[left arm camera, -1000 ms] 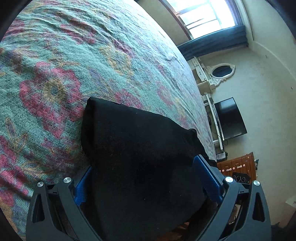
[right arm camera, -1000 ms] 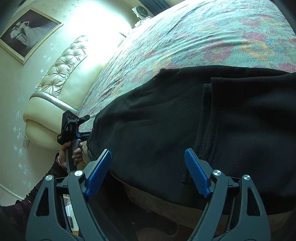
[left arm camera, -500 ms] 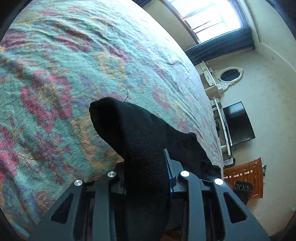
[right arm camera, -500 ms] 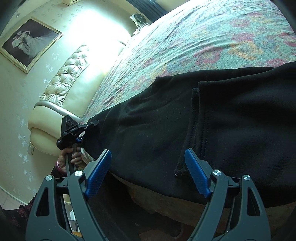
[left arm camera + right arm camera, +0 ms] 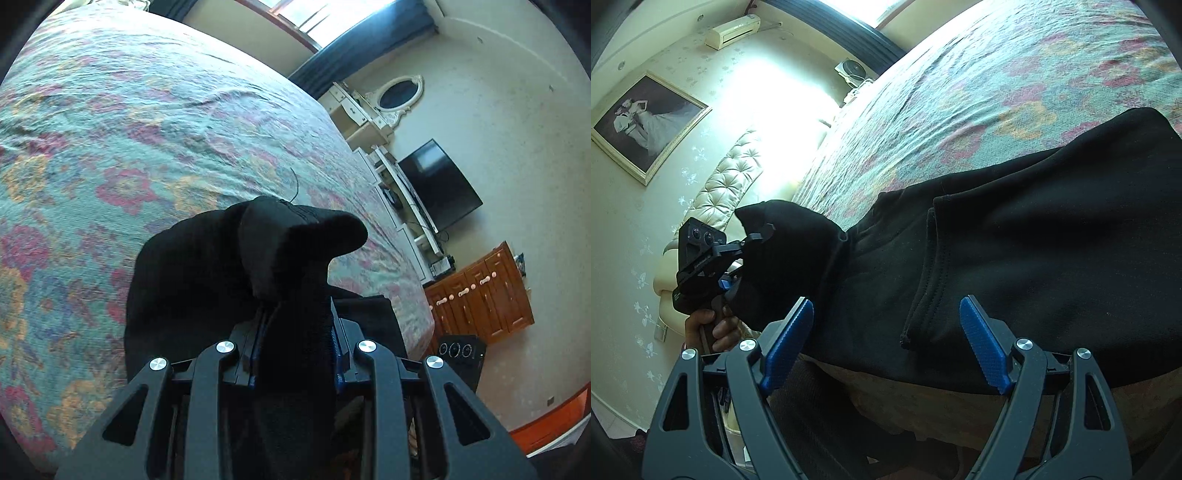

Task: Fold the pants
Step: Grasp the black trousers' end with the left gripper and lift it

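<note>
Black pants (image 5: 1015,266) lie along the near edge of a bed with a floral cover. My left gripper (image 5: 295,332) is shut on one end of the pants (image 5: 229,266) and lifts it, bunched, above the cover. The same gripper shows in the right wrist view (image 5: 738,258), held by a hand, with cloth draped over it. My right gripper (image 5: 886,343) is open, its blue pads (image 5: 984,347) just short of the pants' near edge by a stitched seam (image 5: 923,288). It holds nothing.
The floral bed cover (image 5: 129,147) stretches away behind the pants. A cream tufted headboard (image 5: 720,192) stands at one end. A TV (image 5: 439,184), a white shelf unit and a wooden cabinet (image 5: 480,291) line the far wall beyond the bed's other end.
My left gripper went from open to shut on the pants' end and has lifted it, bunching the cloth. My right gripper stayed open and shifted slightly along the pants' edge.
</note>
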